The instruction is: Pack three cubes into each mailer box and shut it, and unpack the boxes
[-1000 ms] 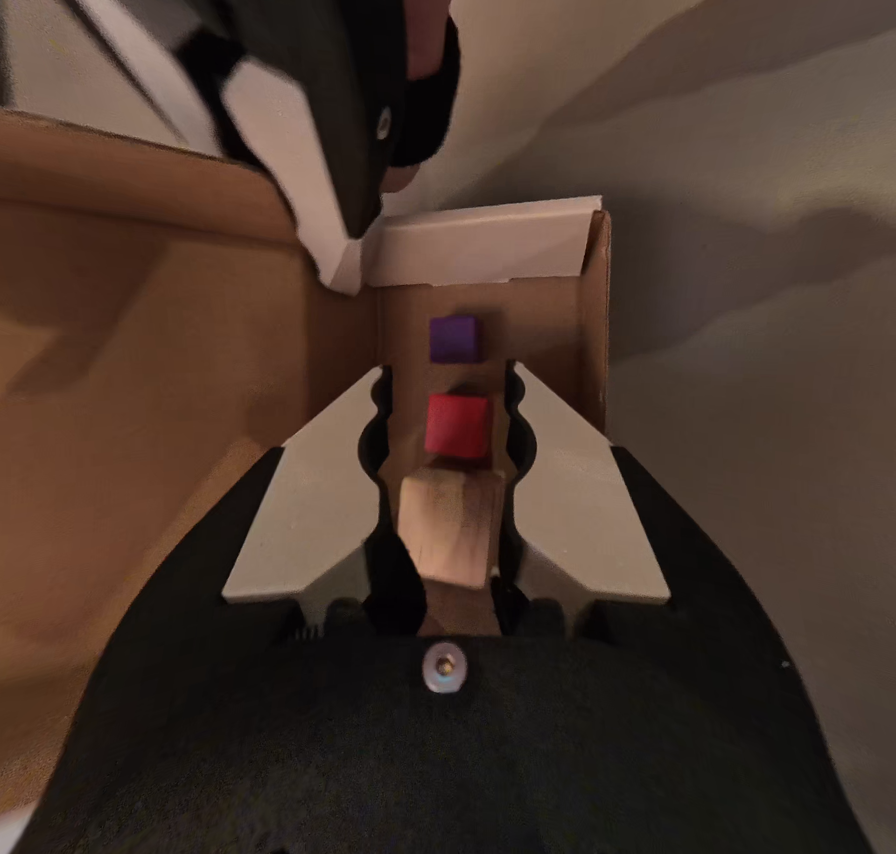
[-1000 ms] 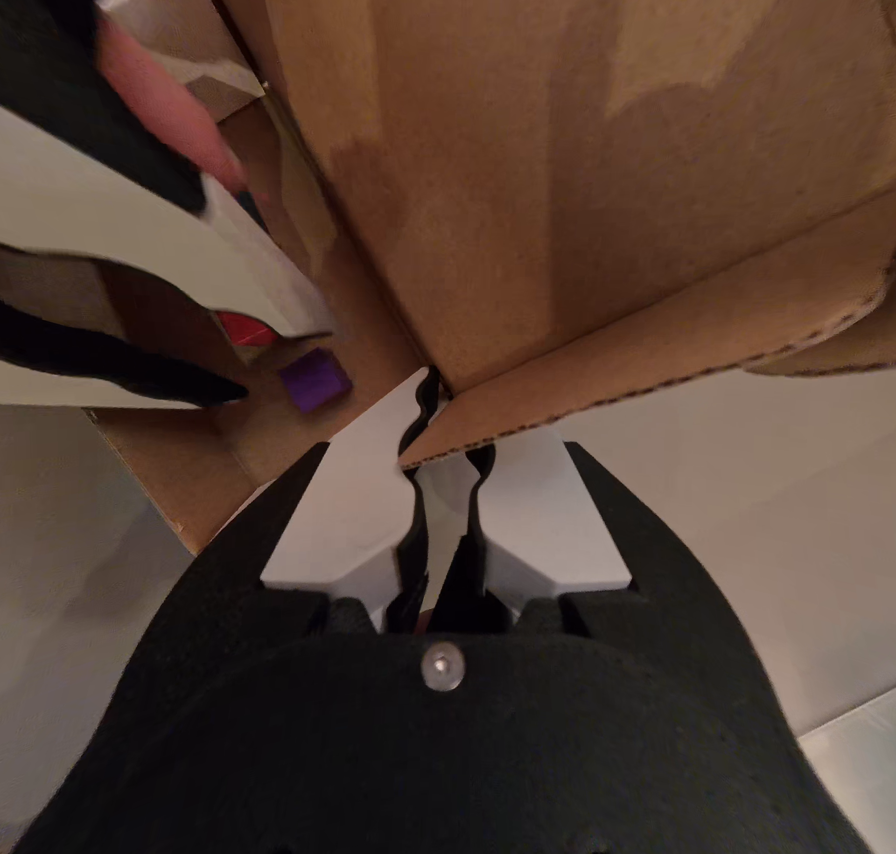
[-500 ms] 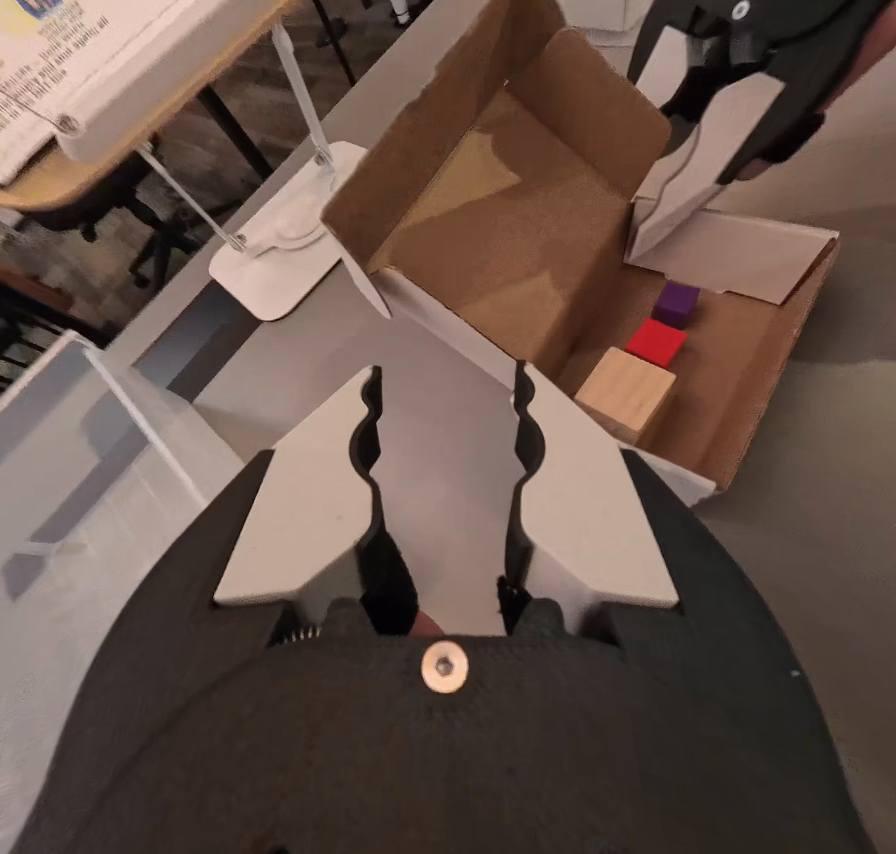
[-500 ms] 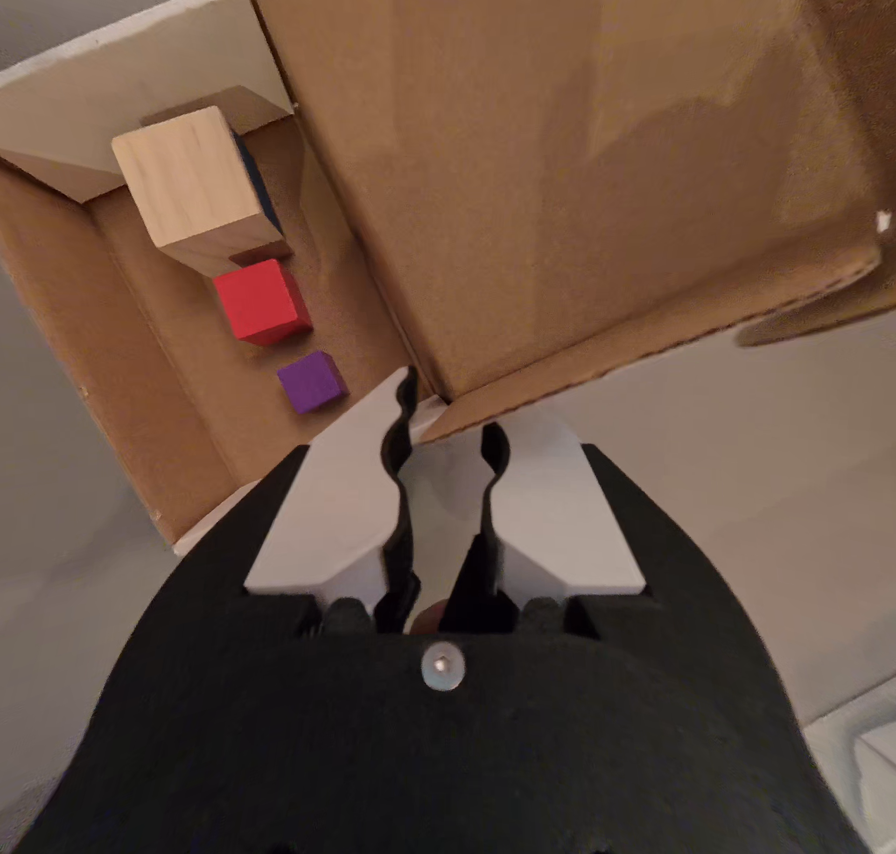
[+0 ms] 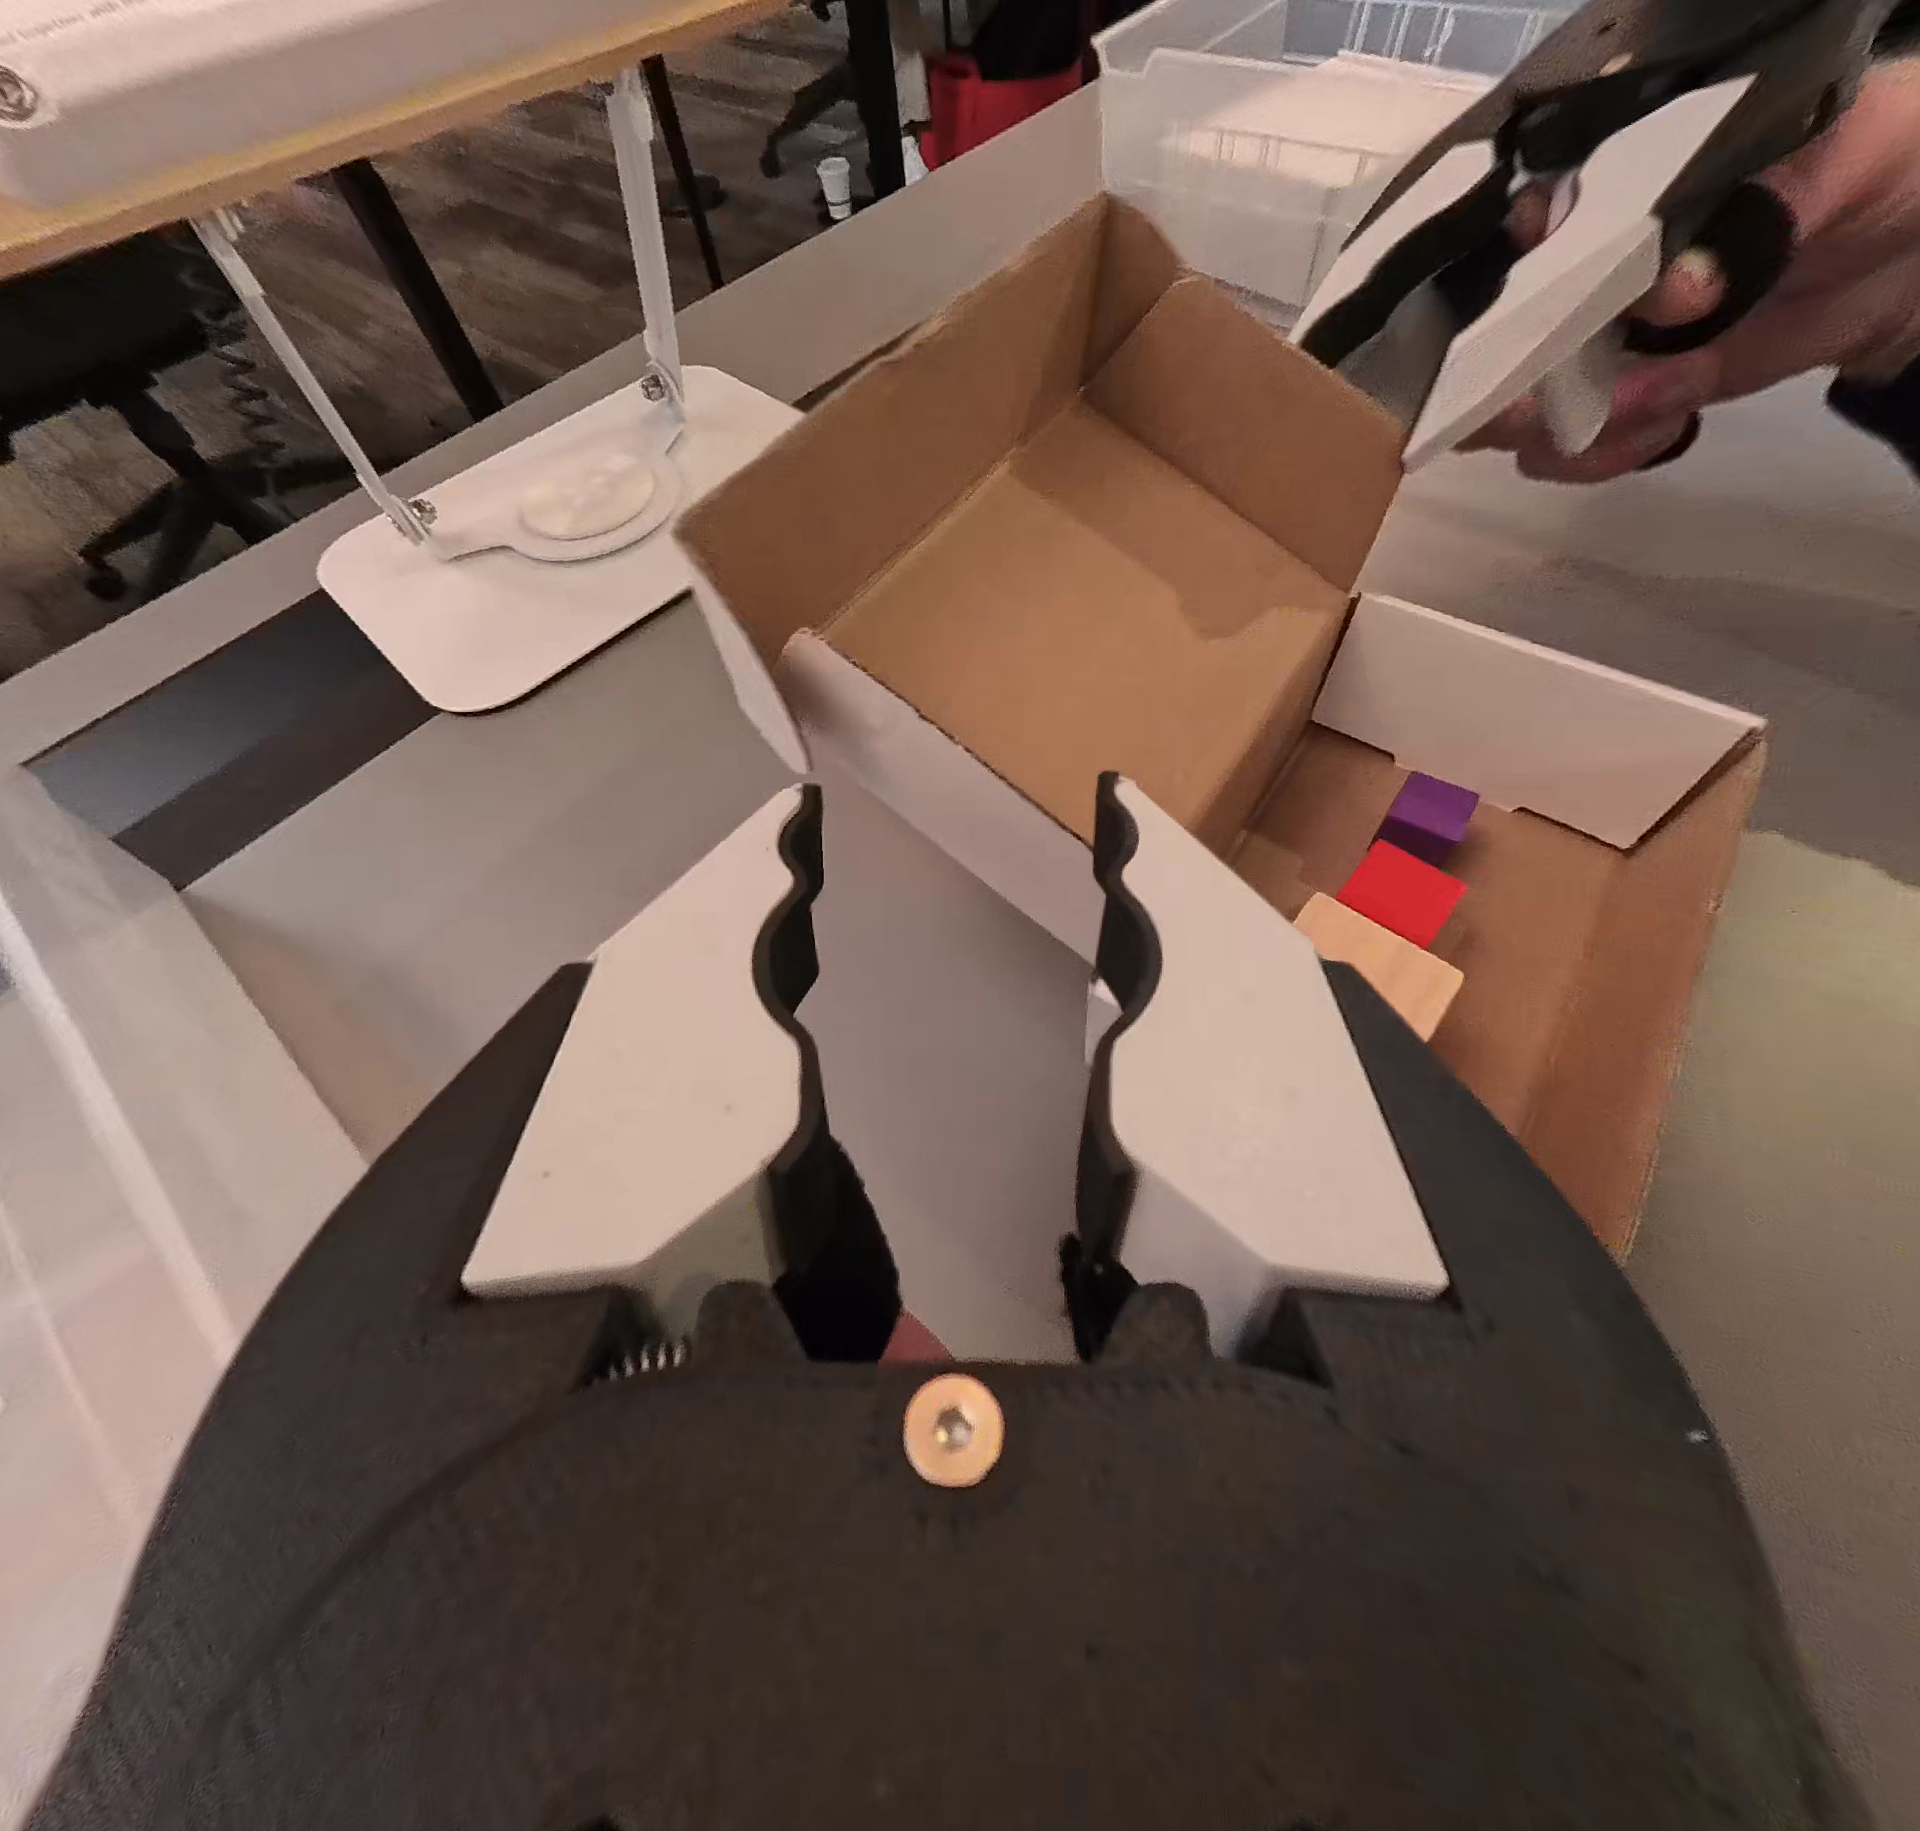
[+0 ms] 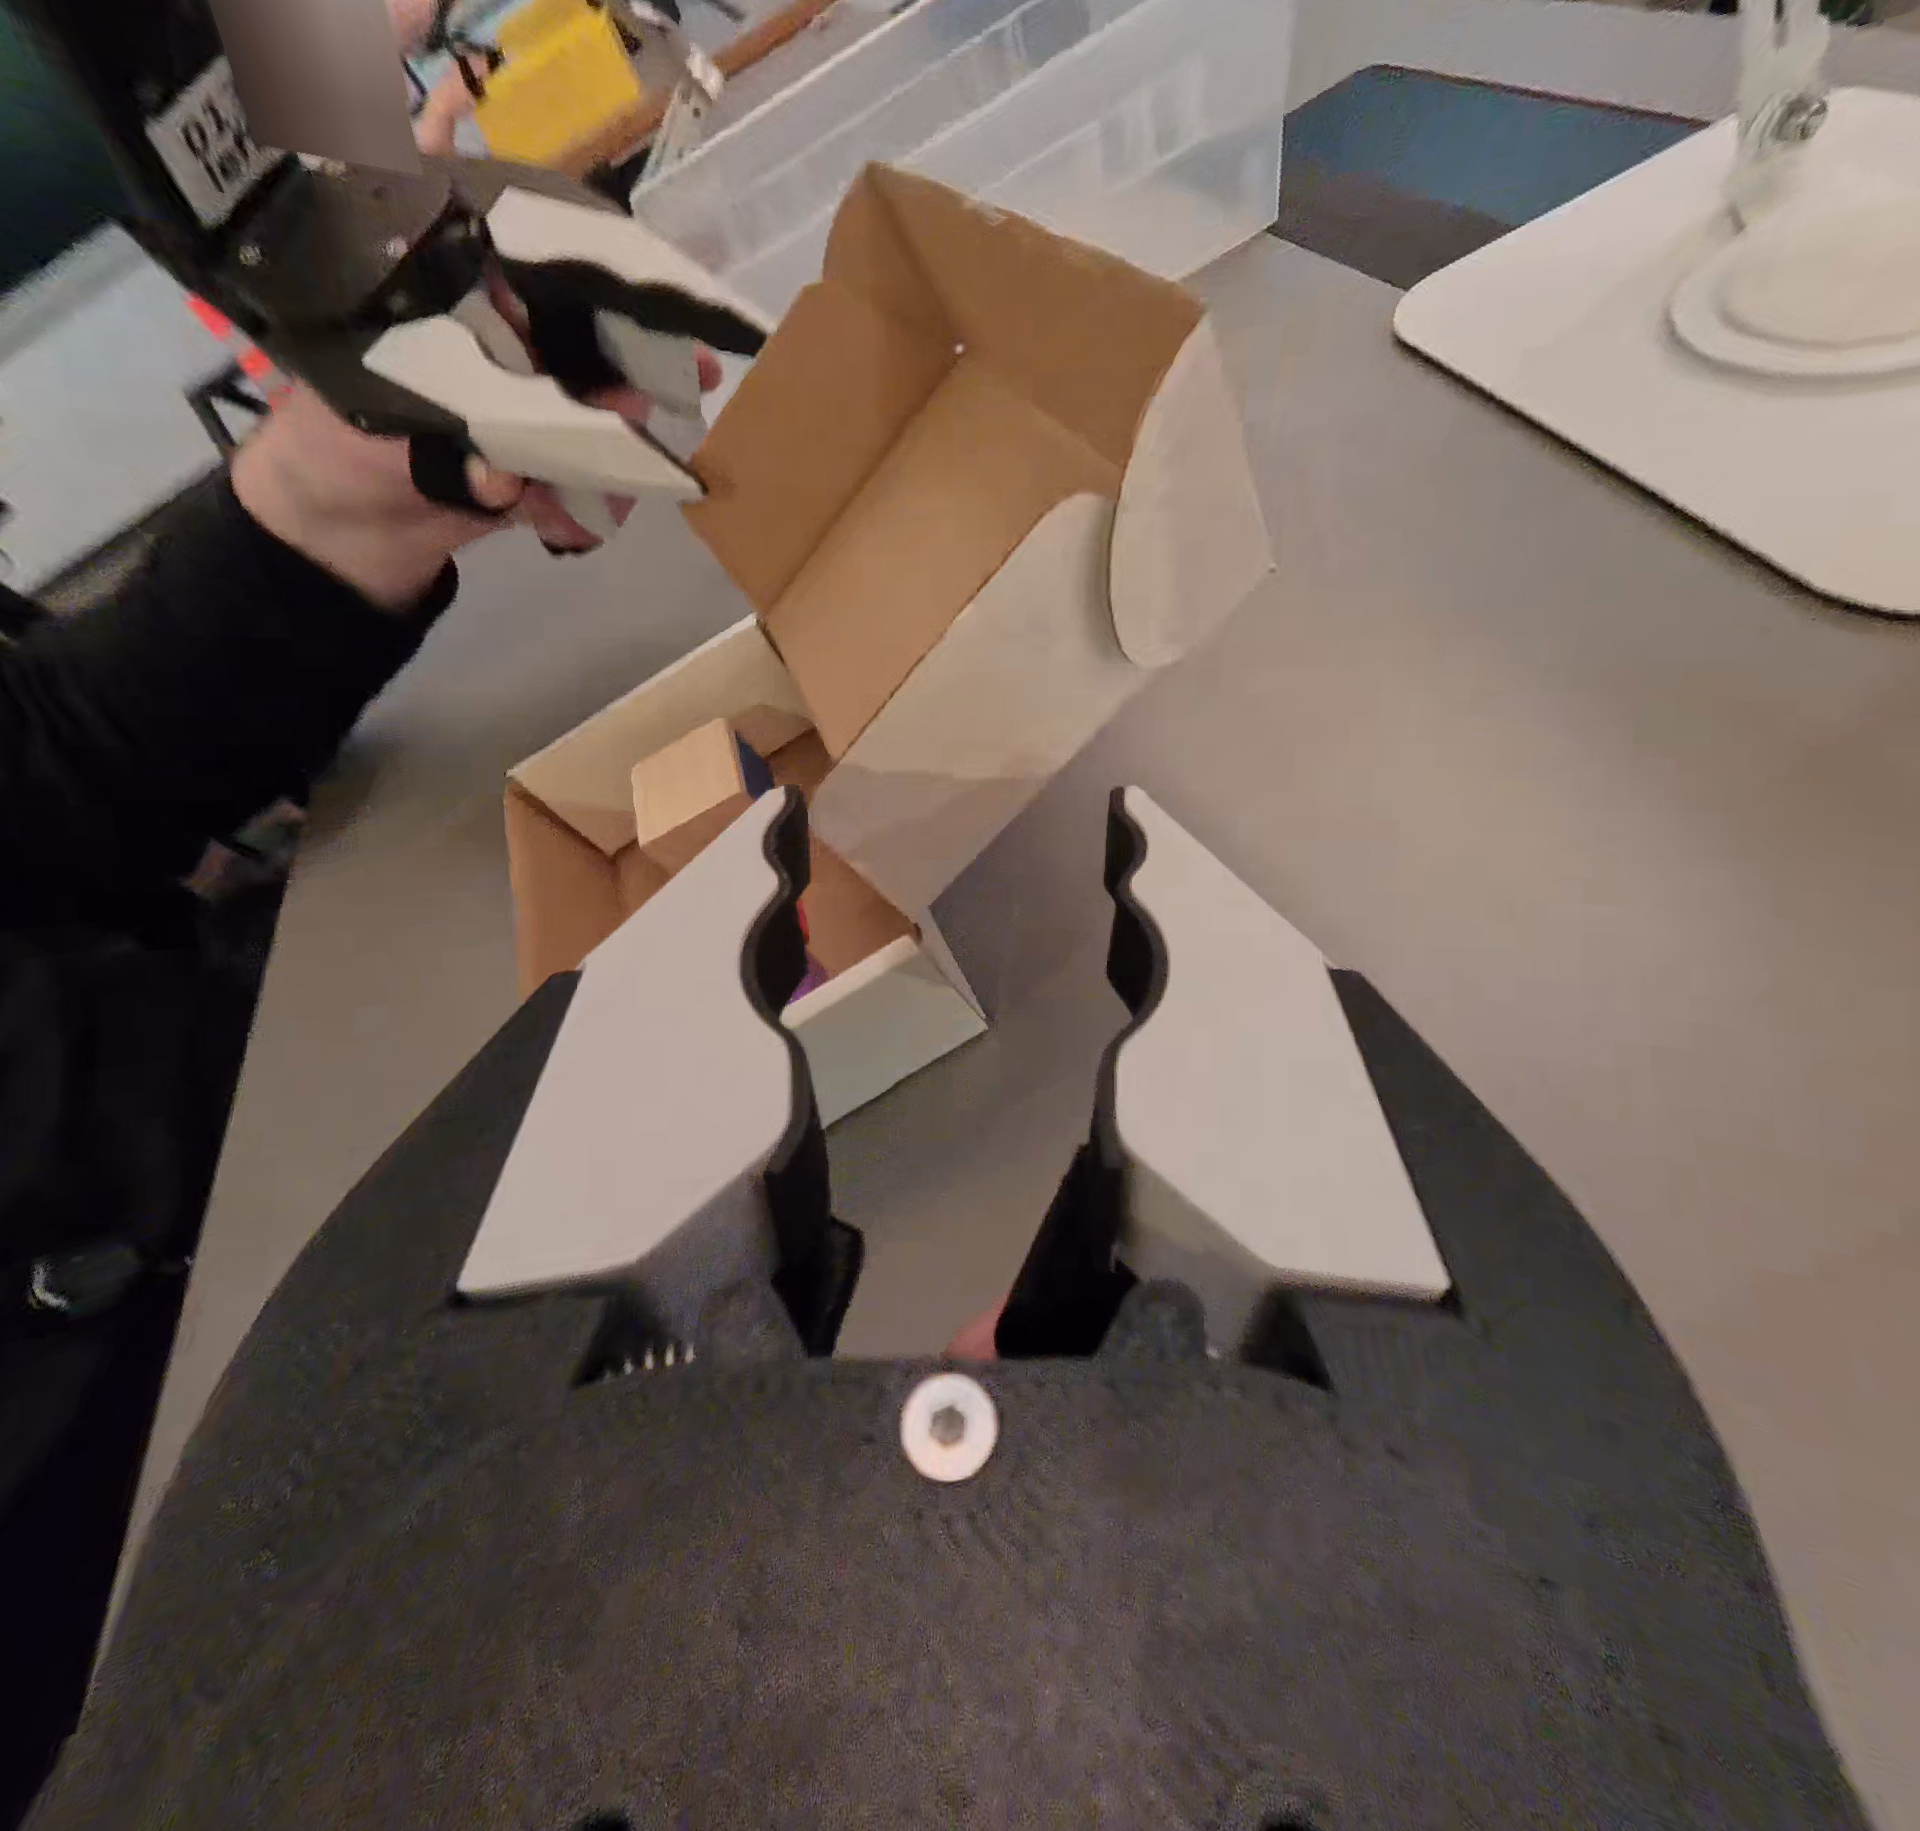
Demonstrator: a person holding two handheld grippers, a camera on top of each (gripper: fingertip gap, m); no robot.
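Plainly, the mailer box sits open on the grey table, its lid standing up and leaning back with the side flaps spread; inside lie three cubes in a row, a purple cube farthest, a red cube next and a larger plain wooden cube nearest, the red and wooden ones touching or nearly so. The left gripper hangs above the near white wall of the box, jaws wide apart and holding nothing; the right gripper is likewise spread and empty, raised beside the lid's far edge. Judging by its look, the corrugated card is light and stiff across a panel but folds readily at its scored creases, so the lid should swing with little force; it is best taken by its front lip or a top corner, pinched across the thickness, while the other gripper steadies the base, since an empty-walled box this light may slide on the smooth table. The cubes look hard and dry, easy to pinch on opposite flat faces; the small purple one leaves least room for error. A white stand base and a clear plastic bin sit beyond.
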